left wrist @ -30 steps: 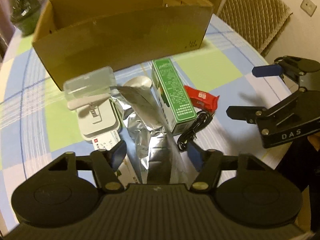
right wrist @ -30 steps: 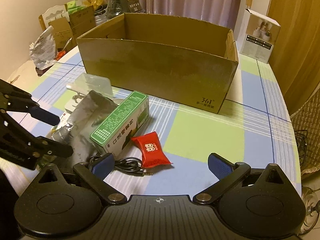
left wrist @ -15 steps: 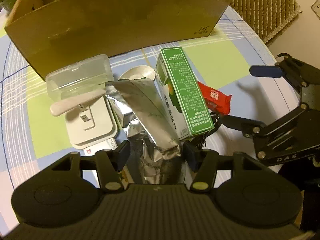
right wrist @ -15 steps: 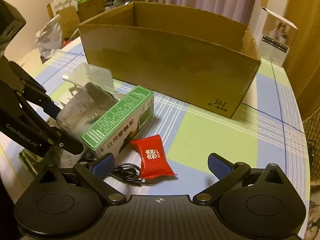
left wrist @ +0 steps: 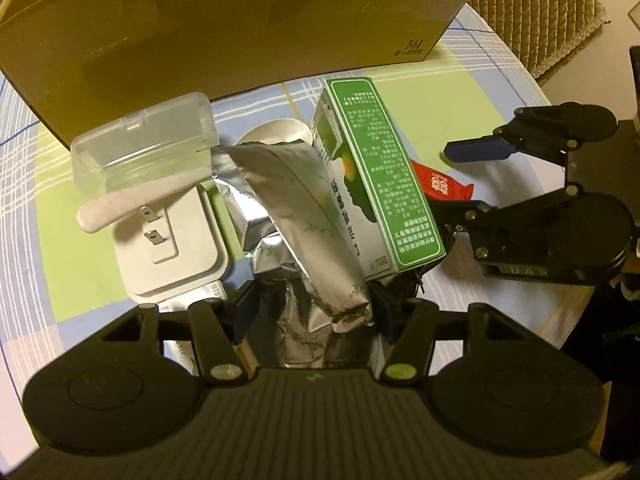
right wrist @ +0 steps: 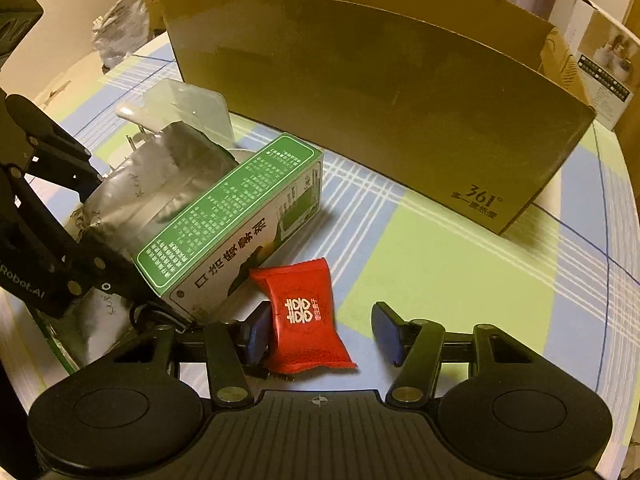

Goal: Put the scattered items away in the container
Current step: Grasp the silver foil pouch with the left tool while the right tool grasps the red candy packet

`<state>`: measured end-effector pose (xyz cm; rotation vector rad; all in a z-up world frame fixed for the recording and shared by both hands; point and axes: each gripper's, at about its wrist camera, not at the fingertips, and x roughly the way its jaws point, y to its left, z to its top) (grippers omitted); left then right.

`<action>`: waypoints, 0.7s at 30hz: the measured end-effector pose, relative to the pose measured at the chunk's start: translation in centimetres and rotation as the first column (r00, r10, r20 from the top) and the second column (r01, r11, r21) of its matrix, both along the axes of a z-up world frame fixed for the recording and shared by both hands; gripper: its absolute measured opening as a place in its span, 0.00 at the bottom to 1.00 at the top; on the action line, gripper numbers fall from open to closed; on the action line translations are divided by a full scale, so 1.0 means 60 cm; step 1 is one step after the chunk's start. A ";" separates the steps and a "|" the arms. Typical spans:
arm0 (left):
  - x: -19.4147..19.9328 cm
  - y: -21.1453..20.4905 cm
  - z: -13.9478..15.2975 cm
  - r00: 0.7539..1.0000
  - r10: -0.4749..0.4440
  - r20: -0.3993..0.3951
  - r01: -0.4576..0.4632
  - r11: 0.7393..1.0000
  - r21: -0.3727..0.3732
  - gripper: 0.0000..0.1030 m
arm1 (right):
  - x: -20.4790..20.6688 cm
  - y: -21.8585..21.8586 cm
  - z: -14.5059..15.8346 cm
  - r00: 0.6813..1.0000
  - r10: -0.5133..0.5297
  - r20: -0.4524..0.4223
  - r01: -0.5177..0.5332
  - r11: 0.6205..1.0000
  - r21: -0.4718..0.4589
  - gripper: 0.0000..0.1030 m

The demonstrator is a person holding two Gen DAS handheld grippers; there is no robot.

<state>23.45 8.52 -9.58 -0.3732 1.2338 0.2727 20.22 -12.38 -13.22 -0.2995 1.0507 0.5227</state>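
Note:
A cardboard box (left wrist: 240, 28) stands open at the back of the table; it also shows in the right wrist view (right wrist: 380, 80). In front lie a silver foil bag (left wrist: 296, 216), a green carton (left wrist: 380, 184), a red candy packet (right wrist: 302, 316), a clear plastic case (left wrist: 144, 148) and a white charger (left wrist: 168, 240). My left gripper (left wrist: 314, 312) has its fingers against both sides of the foil bag (right wrist: 140, 176). My right gripper (right wrist: 320, 328) is open around the red packet (left wrist: 440, 186), left pad (right wrist: 256, 332) beside it.
A black cable (left wrist: 404, 288) lies under the green carton's near end. A white card (left wrist: 200, 300) sits under the charger. A quilted chair (left wrist: 540, 12) stands at the far right. A white box (right wrist: 600, 60) sits right of the cardboard box.
Both grippers moved forward. The left fingers narrowed from wide open onto the foil bag. The right gripper closed in around the red packet, still open.

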 end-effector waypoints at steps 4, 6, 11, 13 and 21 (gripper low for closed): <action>0.004 0.000 -0.002 1.000 -0.002 -0.008 0.002 1.000 0.004 0.54 | 0.000 0.002 -0.004 1.000 0.013 -0.006 -0.013 1.000 -0.010 0.59; 0.004 0.001 -0.002 1.000 -0.003 -0.011 0.003 1.000 0.004 0.53 | 0.001 0.002 -0.004 1.000 0.009 -0.009 -0.009 1.000 -0.006 0.59; 0.002 0.000 0.002 1.000 -0.004 -0.014 0.004 1.000 0.006 0.48 | 0.003 0.002 -0.003 1.000 0.007 -0.020 -0.007 1.000 0.004 0.42; 0.002 -0.003 0.004 1.000 -0.007 -0.012 0.007 1.000 0.016 0.47 | 0.003 0.003 -0.003 1.000 0.009 -0.020 -0.009 1.000 0.002 0.42; -0.008 -0.003 0.001 1.000 0.013 -0.005 -0.013 1.000 0.009 0.49 | 0.006 0.004 0.000 1.000 -0.004 -0.024 0.005 1.000 0.008 0.32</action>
